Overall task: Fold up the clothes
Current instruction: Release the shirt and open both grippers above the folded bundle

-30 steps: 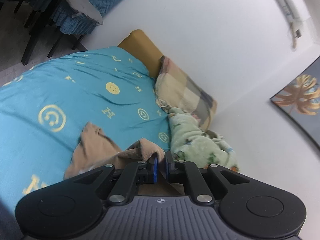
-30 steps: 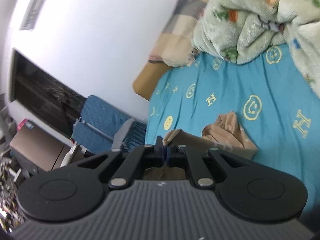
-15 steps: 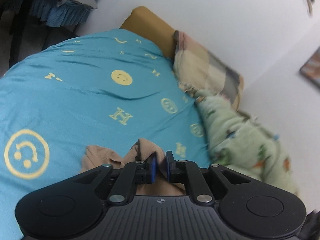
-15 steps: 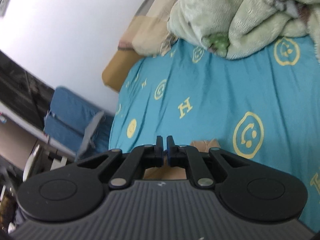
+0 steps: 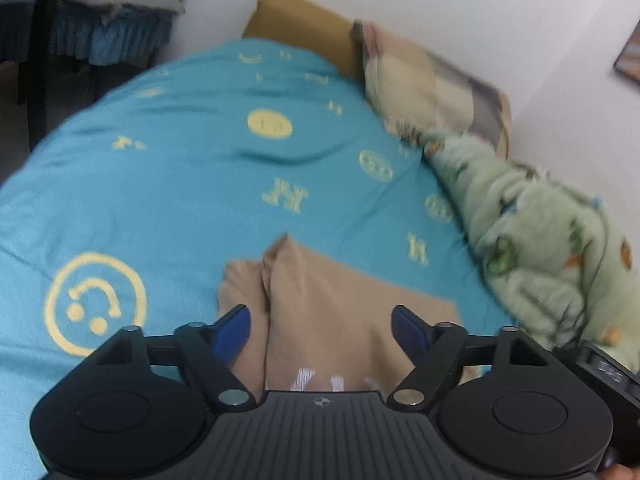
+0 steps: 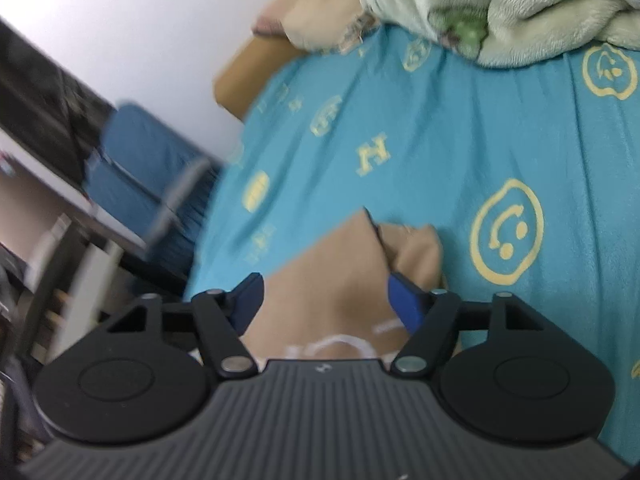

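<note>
Both my tools, left tool (image 5: 320,330) and right tool (image 6: 325,300), gape wide, holding nothing. Tan soft cloth garment (image 5: 344,304) looks limp, light; I'd pinch corners nearest the green fleece blanket (image 5: 536,240).

Home bedroom: bed (image 5: 192,184), pillow (image 5: 424,84).

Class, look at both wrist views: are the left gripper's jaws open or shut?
Open. The left gripper has its blue pads spread wide apart, with the tan garment lying flat between them, not pinched.

Matt tan cloth garment (image 5: 340,304) on smooth teal bedsheet (image 5: 180,184)
</note>
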A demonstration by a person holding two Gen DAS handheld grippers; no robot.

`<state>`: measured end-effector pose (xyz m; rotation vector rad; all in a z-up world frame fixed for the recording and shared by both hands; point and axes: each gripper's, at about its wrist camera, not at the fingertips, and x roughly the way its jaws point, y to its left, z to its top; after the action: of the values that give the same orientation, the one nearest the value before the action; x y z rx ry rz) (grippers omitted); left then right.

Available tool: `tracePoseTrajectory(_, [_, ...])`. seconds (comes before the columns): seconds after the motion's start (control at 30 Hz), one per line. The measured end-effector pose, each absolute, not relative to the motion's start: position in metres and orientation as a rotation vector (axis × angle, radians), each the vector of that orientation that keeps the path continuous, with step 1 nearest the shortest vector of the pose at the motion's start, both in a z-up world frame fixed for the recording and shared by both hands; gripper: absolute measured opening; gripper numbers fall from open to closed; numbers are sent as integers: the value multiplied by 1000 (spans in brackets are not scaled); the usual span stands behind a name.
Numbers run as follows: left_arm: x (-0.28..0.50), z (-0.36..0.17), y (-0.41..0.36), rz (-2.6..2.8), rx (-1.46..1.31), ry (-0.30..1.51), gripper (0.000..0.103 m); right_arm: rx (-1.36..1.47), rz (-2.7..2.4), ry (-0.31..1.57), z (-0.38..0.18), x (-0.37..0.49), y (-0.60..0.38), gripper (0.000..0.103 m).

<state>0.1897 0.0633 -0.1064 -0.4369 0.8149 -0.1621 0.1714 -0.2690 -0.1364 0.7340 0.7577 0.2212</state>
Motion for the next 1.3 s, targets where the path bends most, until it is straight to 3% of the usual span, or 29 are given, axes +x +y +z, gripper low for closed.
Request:
tracePoseTrajectory(0.03, [191,-112,61,-155,-429,828,66,711,215,777,-142,175,-264,62])
tracePoseTrajectory(0.1, [195,-124,56,-141,-413,853,53,661,201,810,-153,179,-254,29])
tracePoseTrajectory(0.2, [189,-115,51,-163,-394,800,21,599,208,760,-147,172,-248,12])
tracePoseTrajectory(0.27, [184,-109,47,-177,-381,764,14,573,194,716,-136,162,-248,10])
tracePoseTrajectory(0.37, [178,-100,42,-198,-362,711,14,550,157,658,-124,148,-251,8])
tracePoseTrajectory(0.5, [183,-113,36,-184,-322,775,19,555,130,706,-134,152,-253,11])
tracePoseTrajectory(0.6, [179,-108,36,-181,-292,770,25,547,116,708,-128,156,-252,16])
tracePoseTrajectory(0.63, [176,-103,36,-189,-281,756,34,524,111,689,-122,154,-251,20])
tracePoseTrajectory(0.67, [173,-97,35,-197,-270,742,48,484,110,647,-116,151,-248,45])
tracePoseTrajectory(0.7, [169,-91,33,-203,-256,722,53,446,110,605,-110,147,-245,81])
tracePoseTrajectory(0.73, [164,-84,31,-207,-237,695,58,415,121,571,-108,146,-241,93])
tracePoseTrajectory(0.87, [157,-72,19,-237,-148,610,64,291,164,432,-100,142,-225,90])
tracePoseTrajectory(0.9, [161,-74,16,-230,-126,616,64,259,175,399,-99,141,-220,71])
tracePoseTrajectory(0.97, [170,-85,11,-219,-104,650,63,193,180,468,-109,155,-209,45])
tracePoseTrajectory(1.13, [192,-121,9,-180,-105,769,63,203,223,660,-149,179,-200,43])
tracePoseTrajectory(1.3, [189,-121,22,-175,-167,790,63,245,222,673,-141,173,-202,43])
